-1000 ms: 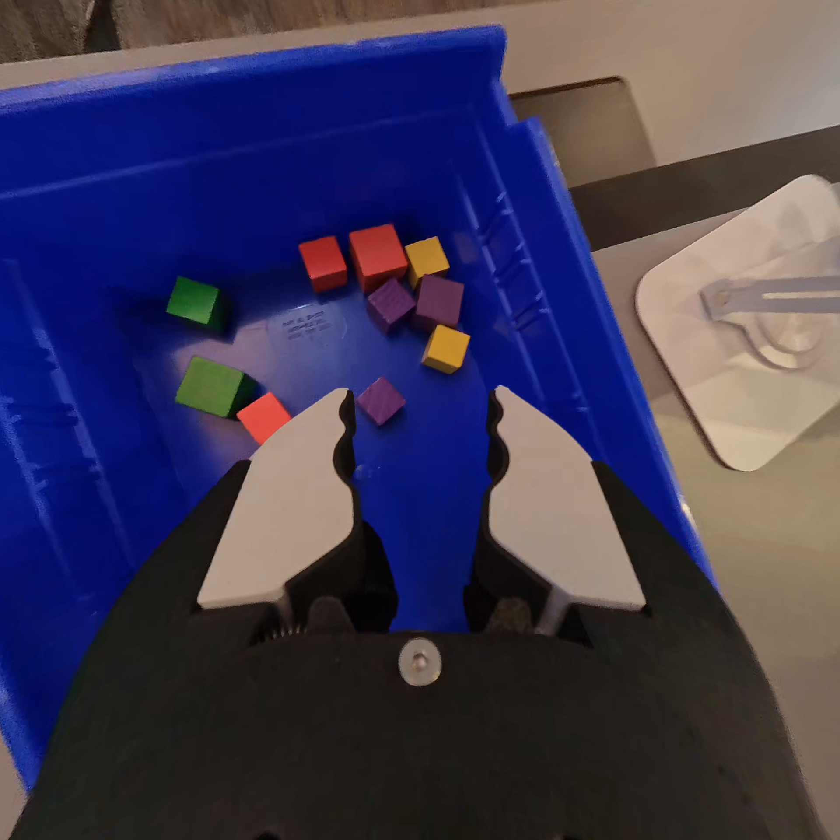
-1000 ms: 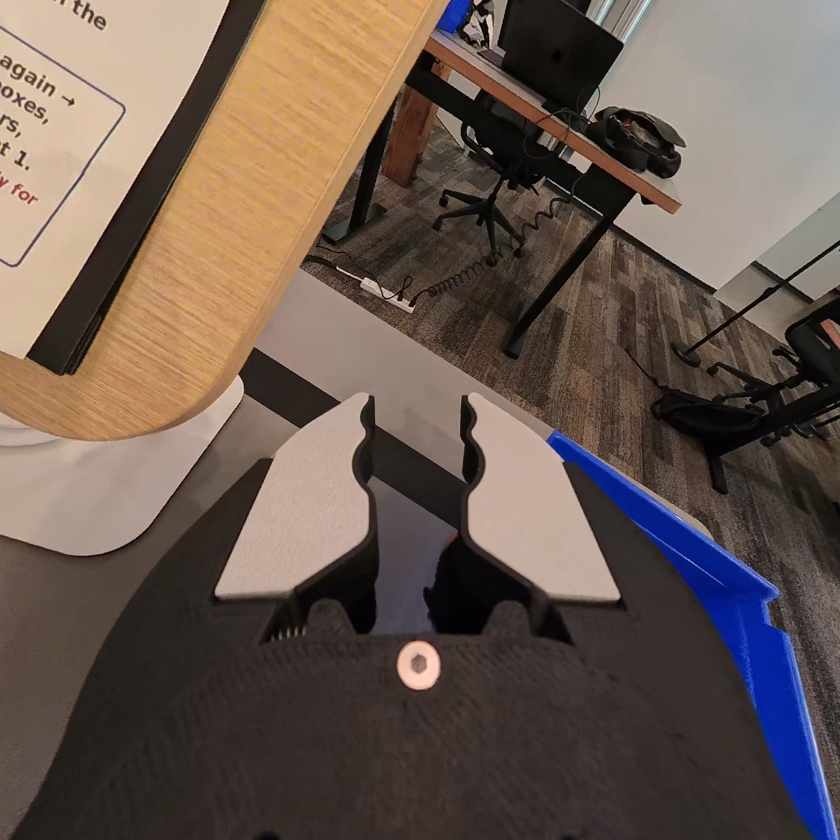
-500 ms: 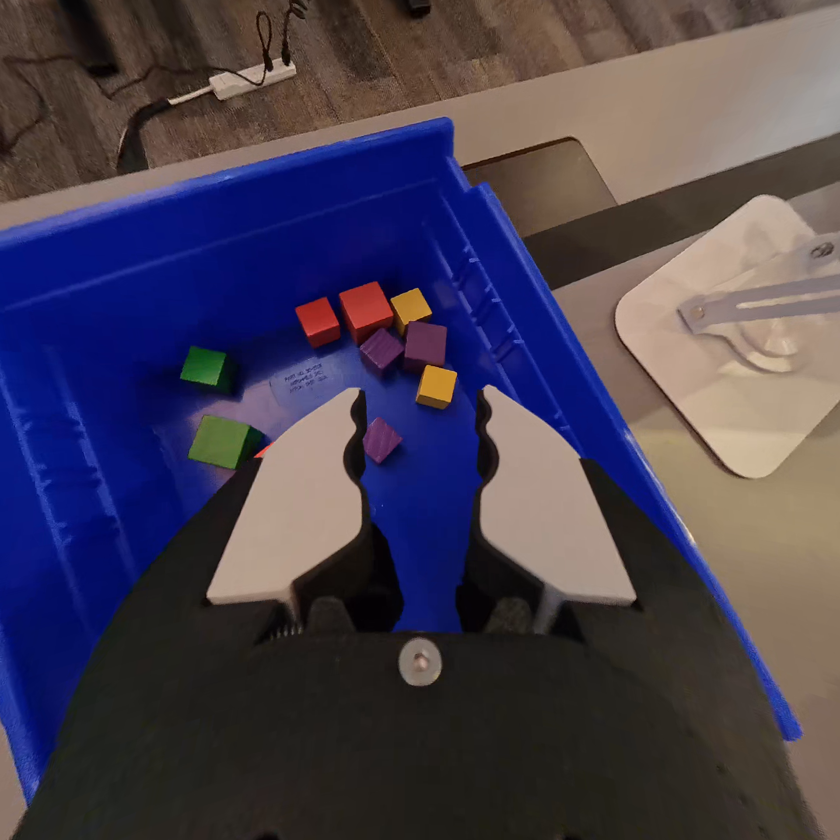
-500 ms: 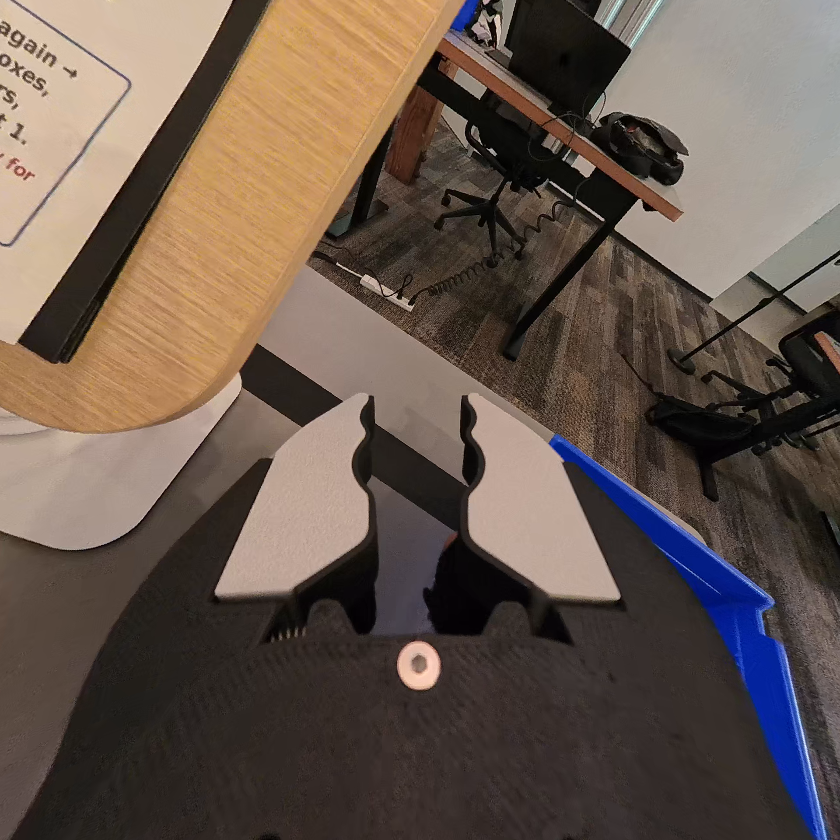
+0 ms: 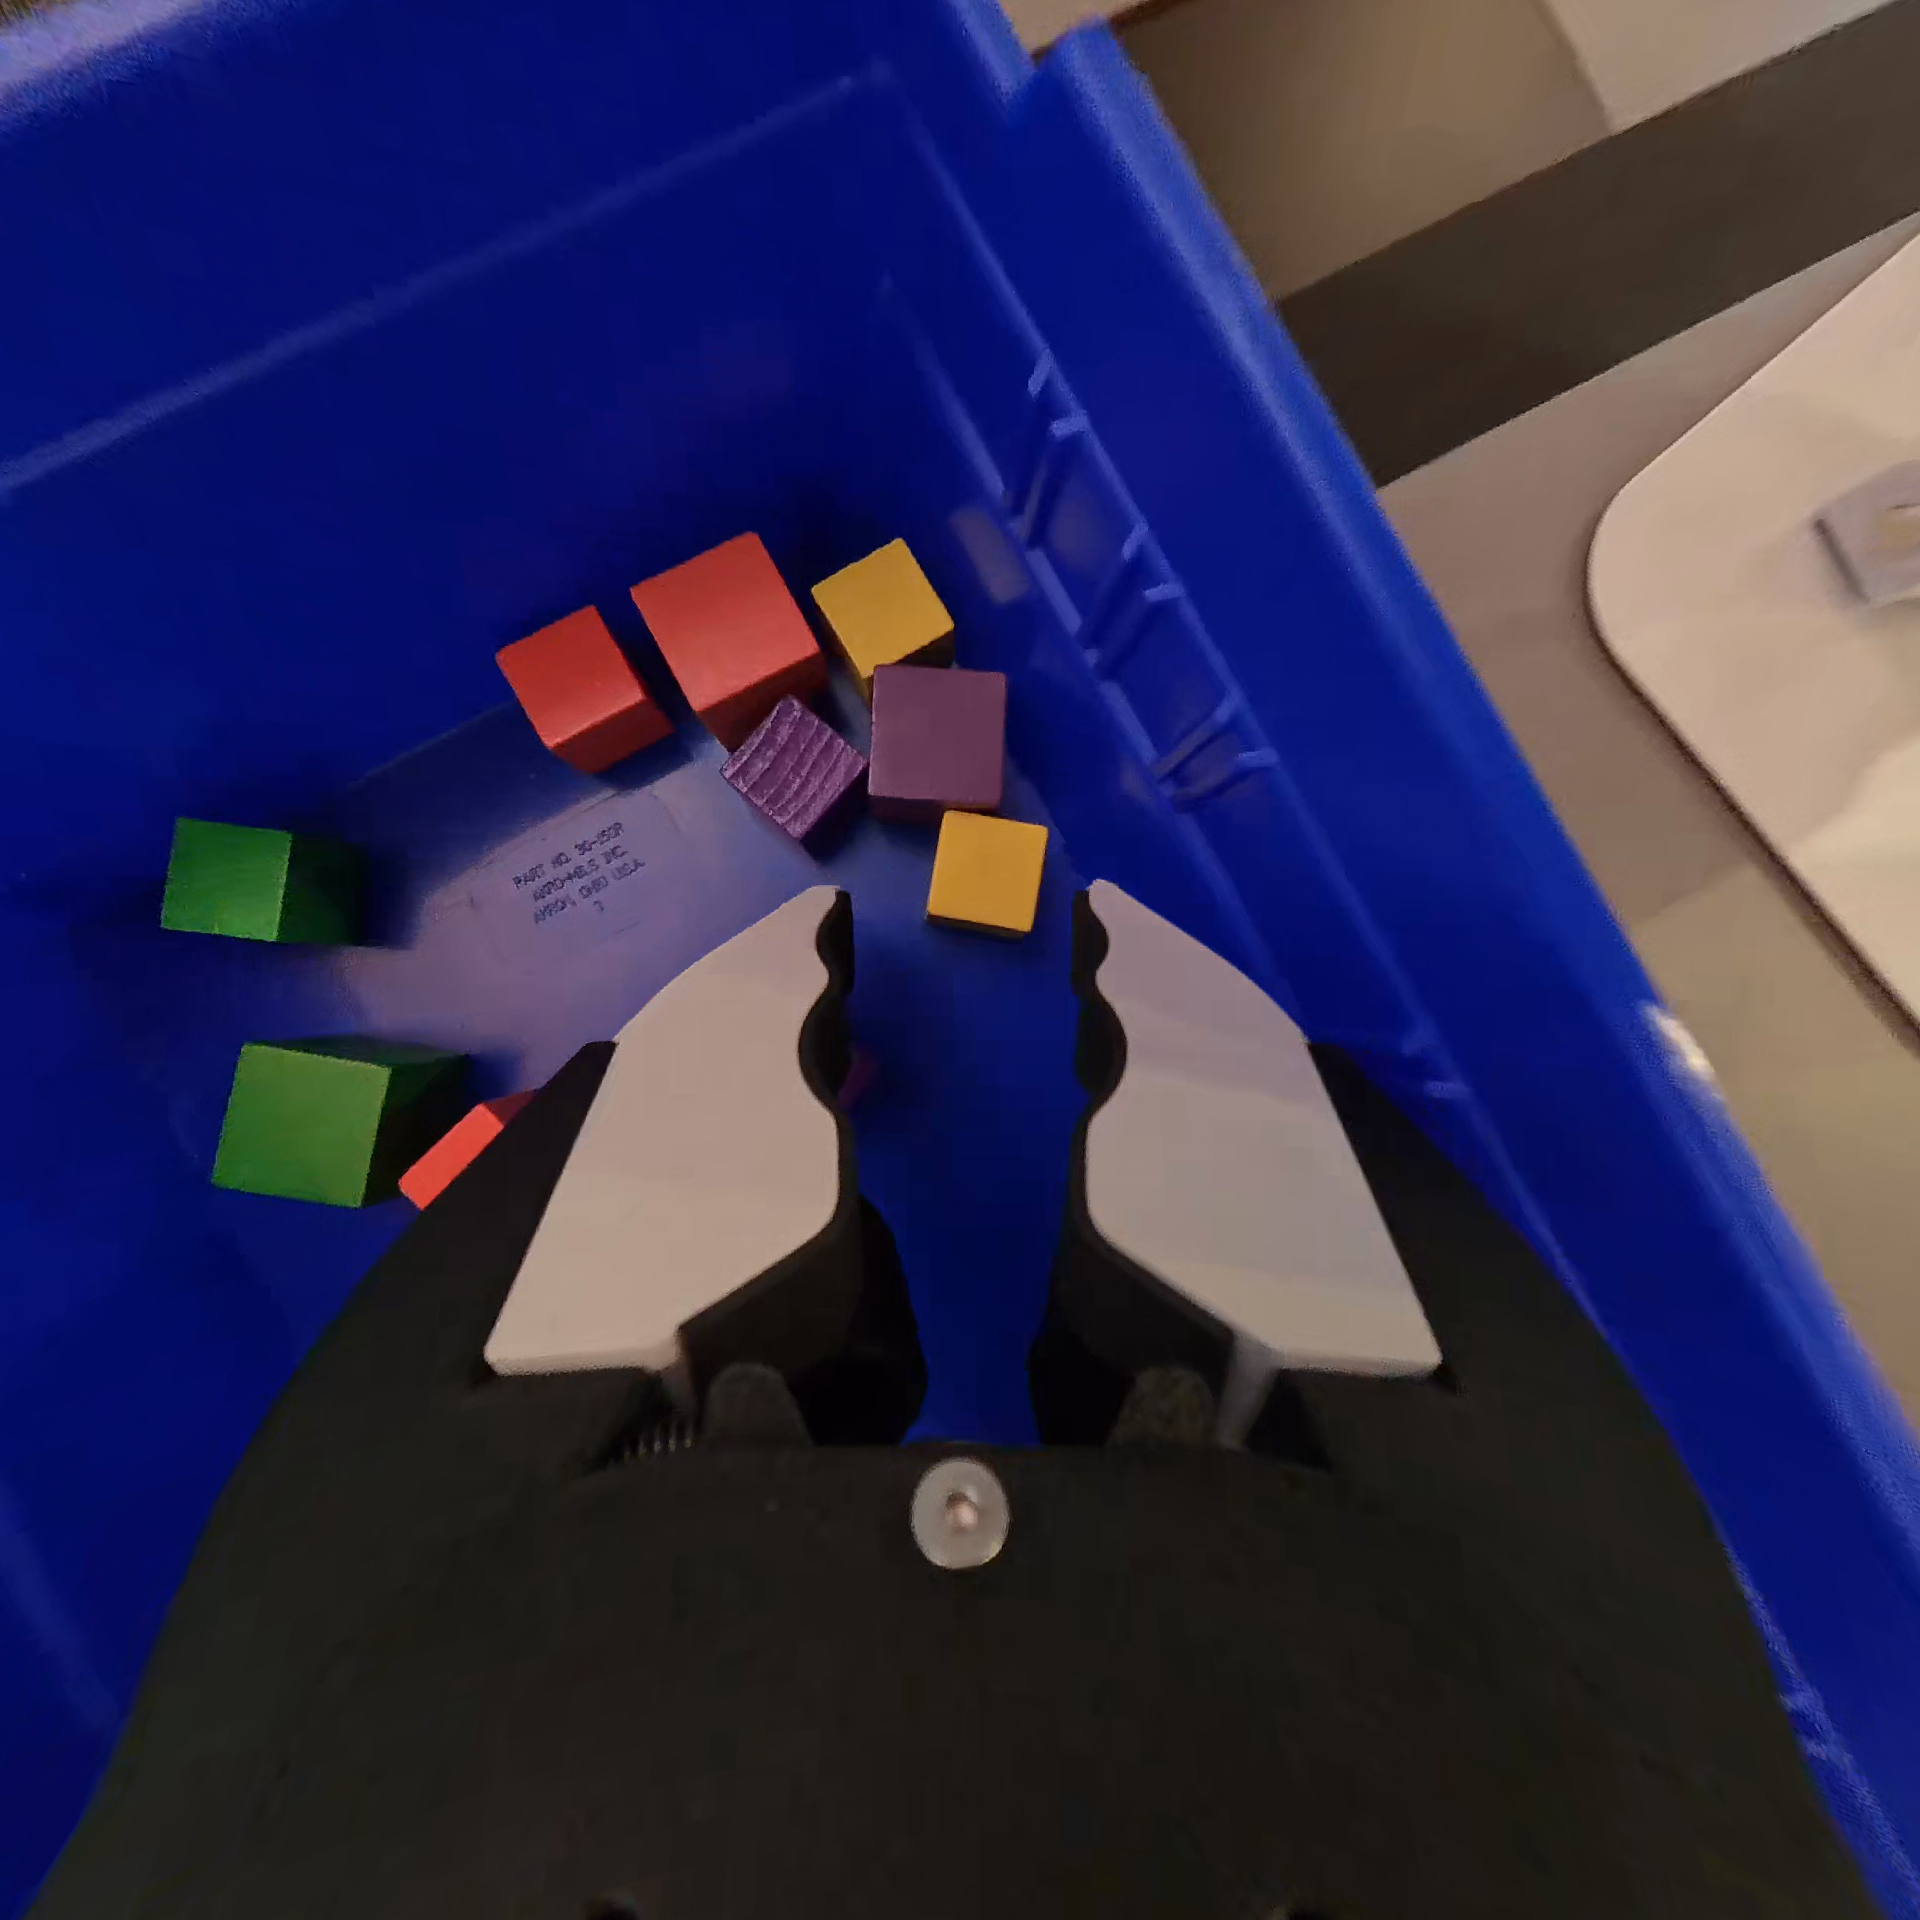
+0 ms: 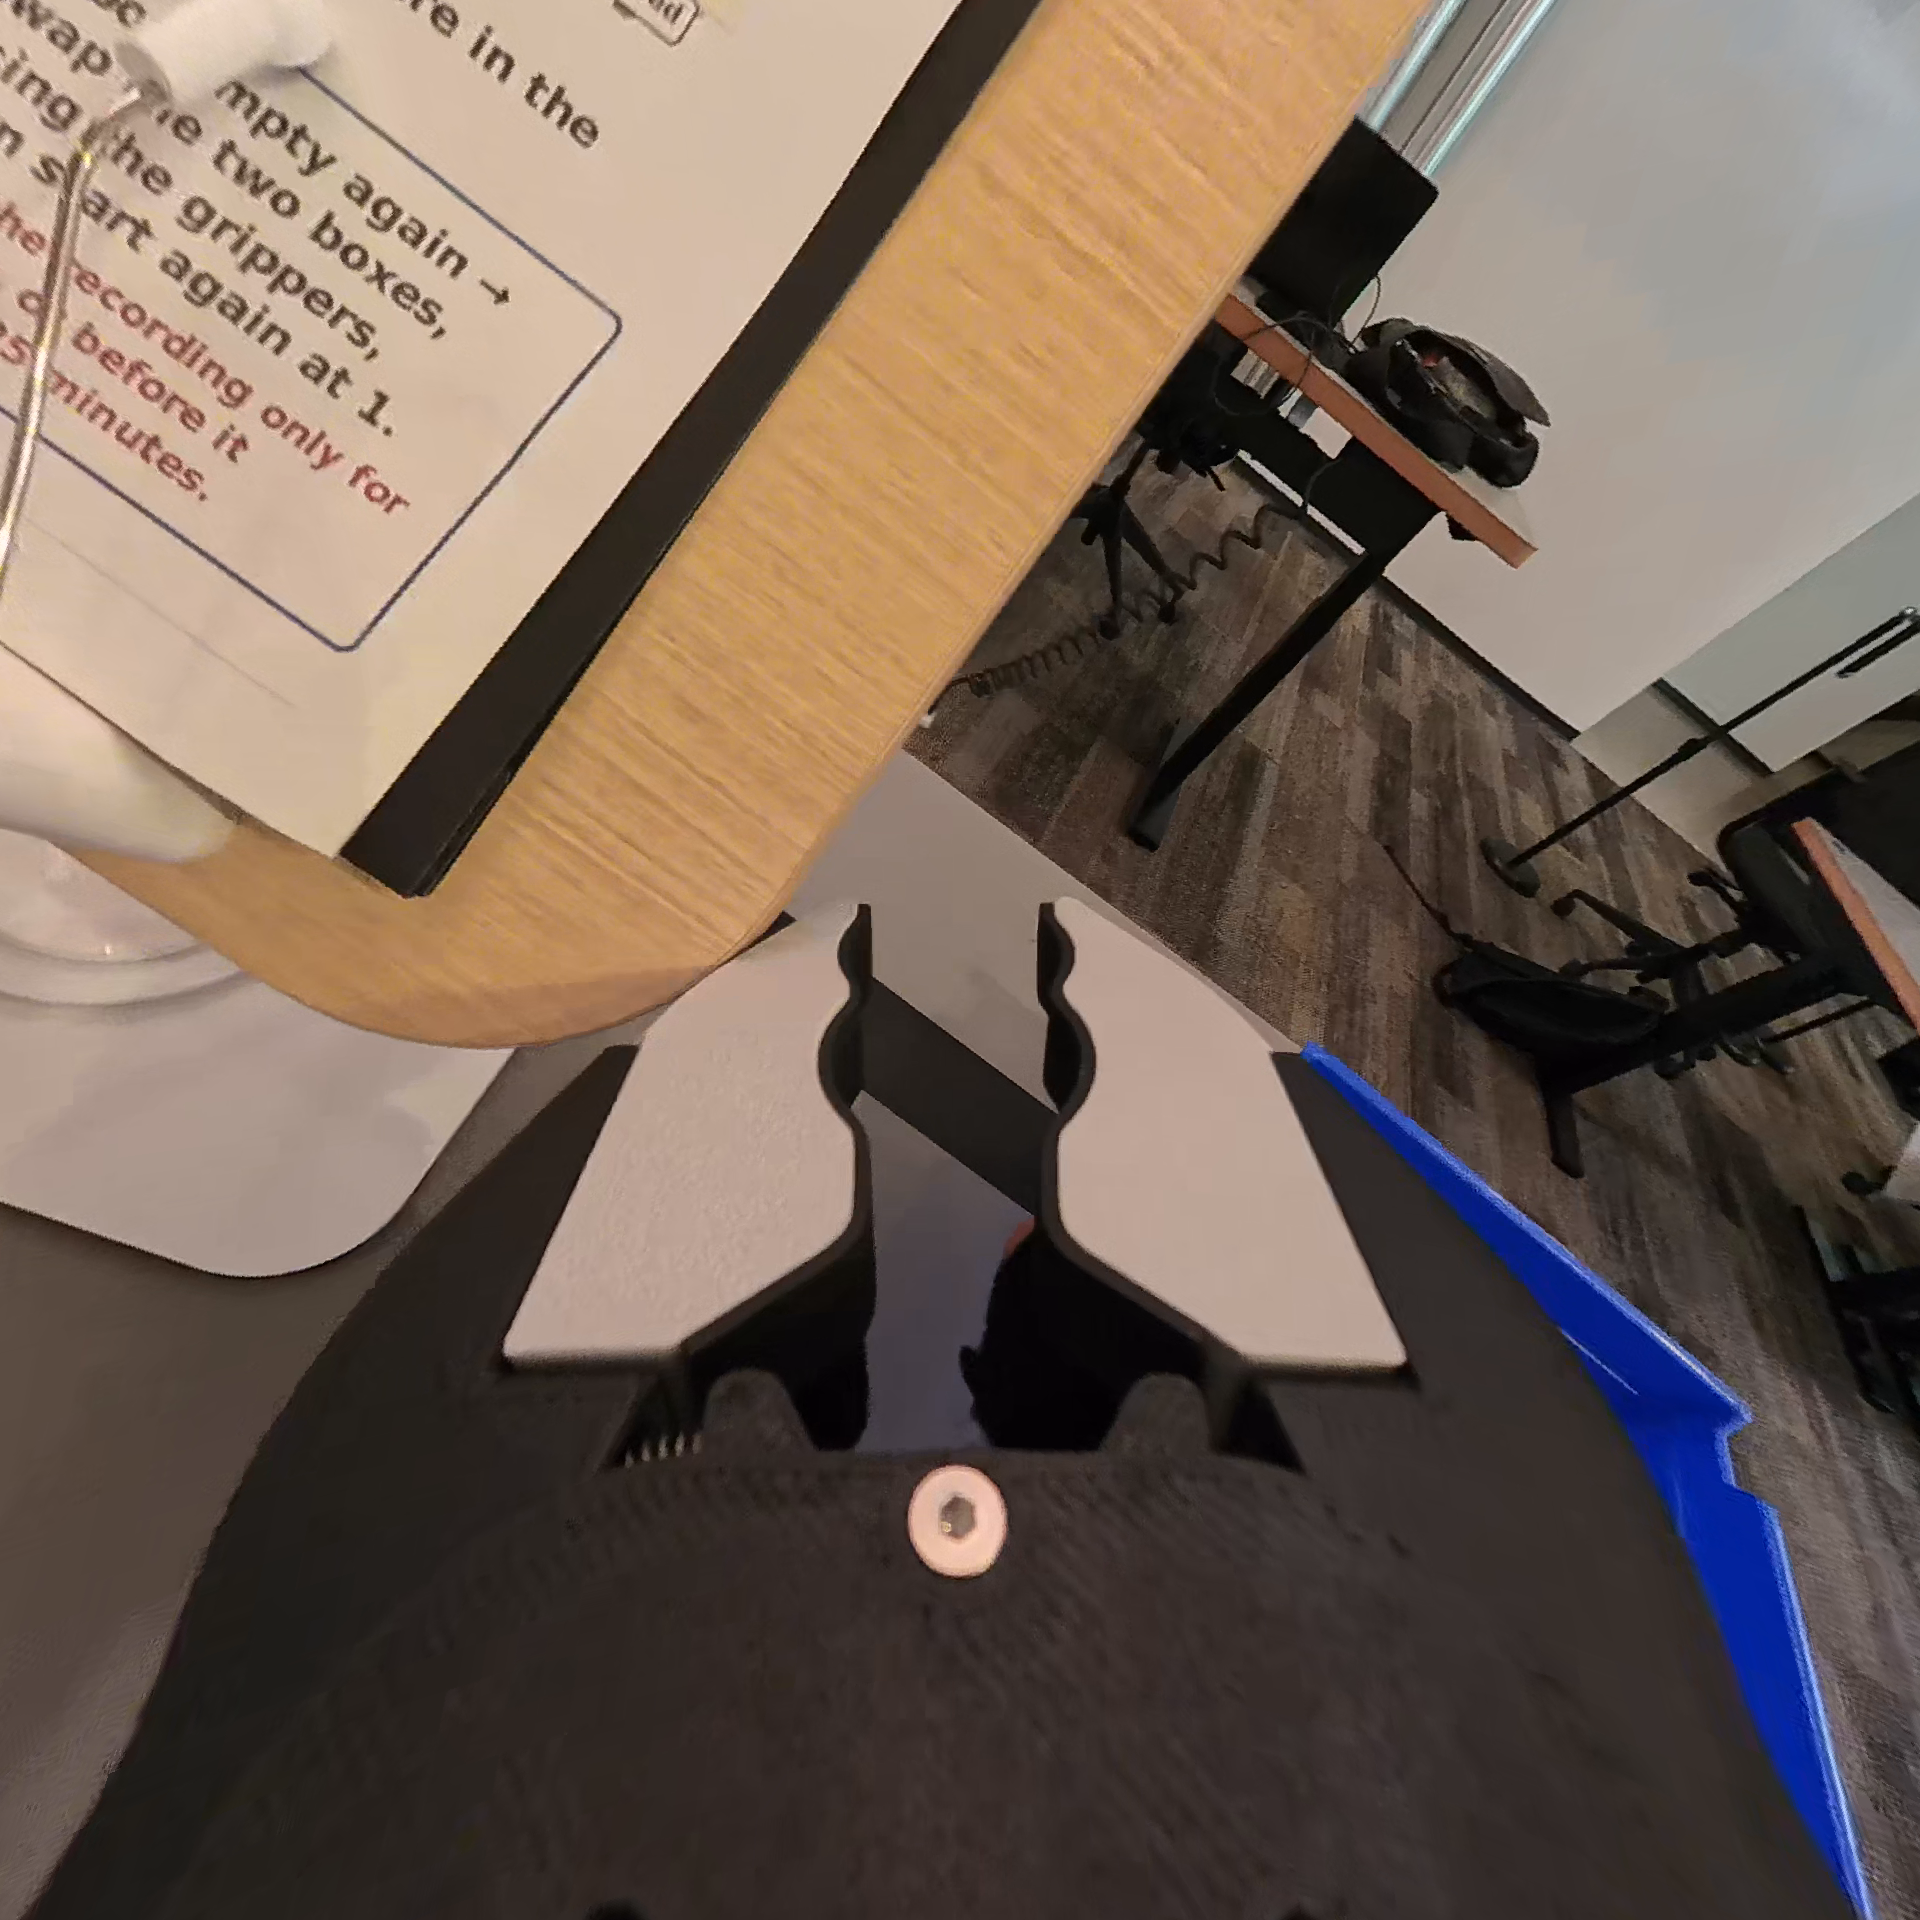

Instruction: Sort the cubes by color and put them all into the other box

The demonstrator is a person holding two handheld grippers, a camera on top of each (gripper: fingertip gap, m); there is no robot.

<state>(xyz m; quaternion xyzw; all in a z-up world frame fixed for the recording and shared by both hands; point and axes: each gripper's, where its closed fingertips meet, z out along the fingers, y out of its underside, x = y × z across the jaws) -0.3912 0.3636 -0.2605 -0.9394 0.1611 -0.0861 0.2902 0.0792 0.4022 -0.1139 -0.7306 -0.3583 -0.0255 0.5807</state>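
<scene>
Left claw (image 5: 956,914), parted and empty, hangs inside the blue box (image 5: 1195,436) just short of a yellow cube (image 5: 985,871); crowded cubes risk being nudged. Right claw (image 6: 951,920), parted, grips nothing visible.

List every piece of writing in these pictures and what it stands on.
Wording not copied; places only.
Floor of the blue box: four short lines of raised lettering, small.
White sheet on the wooden board: black and red printed lines, partly cut off.
Cubes: none.
</scene>
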